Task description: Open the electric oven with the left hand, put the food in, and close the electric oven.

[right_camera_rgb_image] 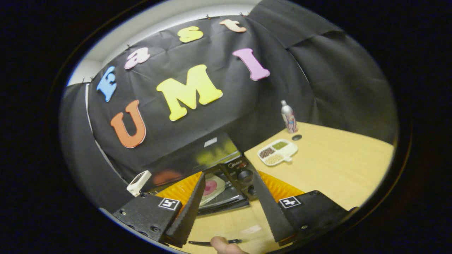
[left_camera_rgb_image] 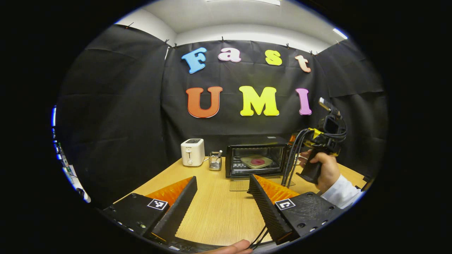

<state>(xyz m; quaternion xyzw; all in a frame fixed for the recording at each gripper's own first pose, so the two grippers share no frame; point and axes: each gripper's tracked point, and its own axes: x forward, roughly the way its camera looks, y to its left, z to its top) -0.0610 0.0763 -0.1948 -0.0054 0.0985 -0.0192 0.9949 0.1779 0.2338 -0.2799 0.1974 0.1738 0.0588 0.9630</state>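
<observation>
I count one electric oven (left_camera_rgb_image: 257, 158), one toaster (left_camera_rgb_image: 192, 151), one wire utensil holder (left_camera_rgb_image: 215, 161), one plate of food (left_camera_rgb_image: 256, 161) inside the oven, its glass door lying open on the table (left_camera_rgb_image: 215, 208). My left gripper (left_camera_rgb_image: 222, 201) is spread apart, empty, oven ahead. My right gripper (right_camera_rgb_image: 229, 208) is apart too, just before the oven.
</observation>
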